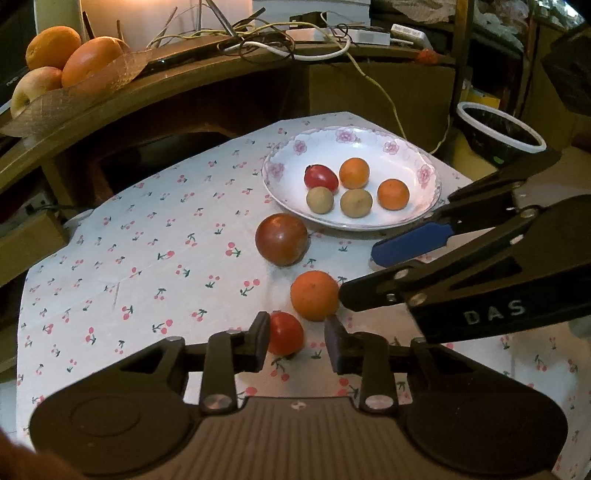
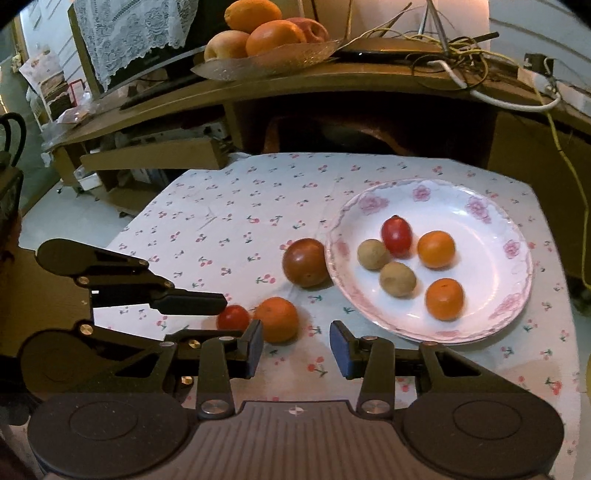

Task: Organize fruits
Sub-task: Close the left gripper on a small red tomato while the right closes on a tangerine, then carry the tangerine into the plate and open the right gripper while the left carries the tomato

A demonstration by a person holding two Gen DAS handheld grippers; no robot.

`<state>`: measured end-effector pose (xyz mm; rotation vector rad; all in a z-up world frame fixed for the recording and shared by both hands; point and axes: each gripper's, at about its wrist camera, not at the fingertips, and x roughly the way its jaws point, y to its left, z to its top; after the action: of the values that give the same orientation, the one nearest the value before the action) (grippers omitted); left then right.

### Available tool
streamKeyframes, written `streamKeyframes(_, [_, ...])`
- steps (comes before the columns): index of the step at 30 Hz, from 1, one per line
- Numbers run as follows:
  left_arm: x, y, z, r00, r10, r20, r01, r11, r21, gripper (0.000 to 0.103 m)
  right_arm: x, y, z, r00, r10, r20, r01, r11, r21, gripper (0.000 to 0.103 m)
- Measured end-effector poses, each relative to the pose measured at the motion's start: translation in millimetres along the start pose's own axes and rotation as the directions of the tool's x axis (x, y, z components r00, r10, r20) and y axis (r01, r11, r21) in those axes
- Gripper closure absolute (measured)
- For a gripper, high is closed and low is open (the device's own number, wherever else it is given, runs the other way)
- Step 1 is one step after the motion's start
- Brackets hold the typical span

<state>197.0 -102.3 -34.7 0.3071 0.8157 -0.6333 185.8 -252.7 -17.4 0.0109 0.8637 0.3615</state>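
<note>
A white floral plate (image 1: 424, 162) (image 2: 491, 206) on the cherry-print cloth holds two small oranges, two brown-green fruits and a red tomato (image 1: 320, 178) (image 2: 396, 236). On the cloth lie a large dark red tomato (image 1: 281, 239) (image 2: 305, 262), an orange (image 1: 314, 295) (image 2: 276, 319) and a small red tomato (image 1: 284, 333) (image 2: 232, 317). My left gripper (image 1: 297, 345) is open, its jaws either side of the small red tomato, not closed on it. My right gripper (image 2: 296, 349) is open and empty, just right of the orange.
A wooden shelf (image 1: 207, 70) behind the table carries a glass dish of big oranges and apples (image 1: 74, 62) (image 2: 266, 33) and tangled cables (image 1: 280, 40). A black bin with a white rim (image 1: 498, 129) stands to the right.
</note>
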Motion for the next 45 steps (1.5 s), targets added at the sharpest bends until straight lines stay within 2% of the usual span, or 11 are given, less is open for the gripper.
streamKeyframes(9, [4.2, 6.8, -4.7, 1.0, 0.024, -0.02, -0.024, 1.0, 0.011, 0.063, 22.9, 6.4, 5.7, 0.999, 0.028, -0.043, -0.028, 0.999, 0.02, 0.061])
streamKeyframes(17, [12.6, 17.5, -7.0, 0.999, 0.025, -0.031, -0.026, 0.999, -0.024, 0.062, 37.9, 12.4, 7.4, 0.997, 0.006, -0.073, -0.006, 1.0, 0.003, 0.06])
streamKeyframes(21, [15.4, 25.9, -7.4, 0.999, 0.005, -0.037, -0.008, 0.997, -0.073, 0.063, 41.5, 10.7, 8.3, 0.996, -0.014, -0.089, 0.015, 1.0, 0.005, 0.068])
streamKeyframes(27, [17.0, 27.2, -5.4, 0.999, -0.012, -0.043, 0.008, 0.995, -0.1, 0.066, 38.8, 8.4, 7.6, 0.995, -0.014, -0.094, 0.015, 1.0, 0.011, 0.07])
streamKeyframes(45, [9.7, 14.1, 8.1, 1.0, -0.03, -0.004, 0.03, 0.996, -0.081, 0.067, 12.0, -1.5, 5.6, 0.997, -0.027, -0.068, 0.028, 1.0, 0.012, 0.07])
